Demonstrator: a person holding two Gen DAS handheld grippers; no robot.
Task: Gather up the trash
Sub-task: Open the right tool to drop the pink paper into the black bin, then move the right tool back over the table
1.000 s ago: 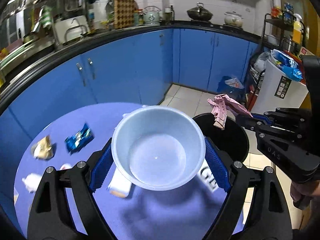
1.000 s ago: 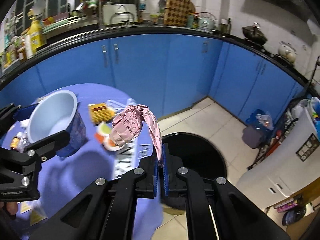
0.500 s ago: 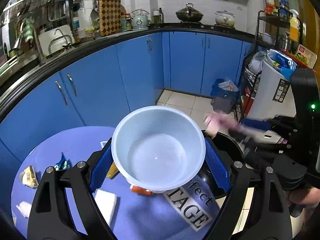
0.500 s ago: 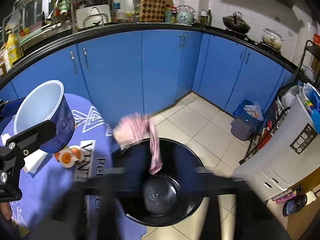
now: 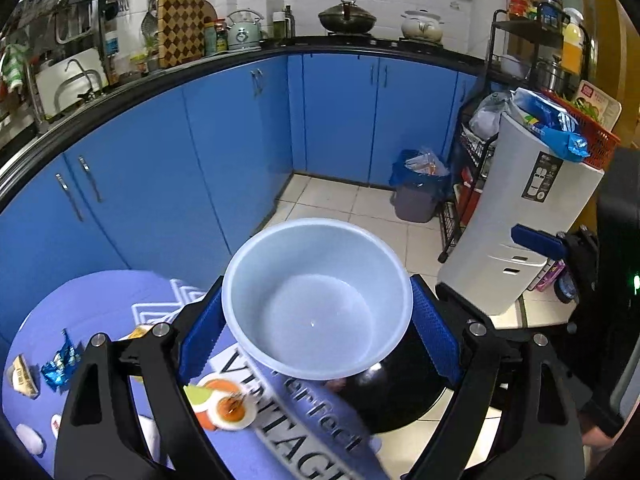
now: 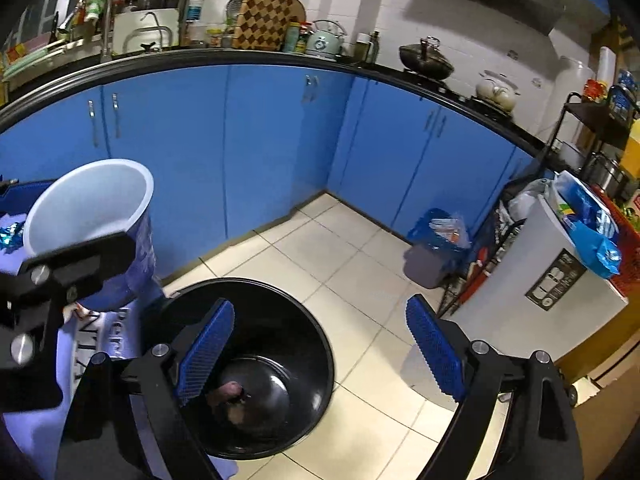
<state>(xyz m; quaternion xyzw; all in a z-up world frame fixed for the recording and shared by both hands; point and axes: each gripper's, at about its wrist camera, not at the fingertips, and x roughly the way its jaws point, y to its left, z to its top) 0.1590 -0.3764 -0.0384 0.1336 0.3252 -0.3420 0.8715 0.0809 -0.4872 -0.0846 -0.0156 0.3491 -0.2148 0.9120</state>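
Above the round black plastic bin (image 6: 256,364), the right gripper (image 6: 320,354) is opening, empty; its crumpled pink wrapper (image 6: 230,394) now lies inside. The left gripper (image 5: 318,330) clamps the pale blue plastic bowl (image 5: 318,300), next for disposal.

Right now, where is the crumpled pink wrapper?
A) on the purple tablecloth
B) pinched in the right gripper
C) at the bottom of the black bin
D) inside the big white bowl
C: in the right wrist view the crumpled pink wrapper lies at the bottom of the black bin, while the right gripper stands over it with nothing between its opening jaws.
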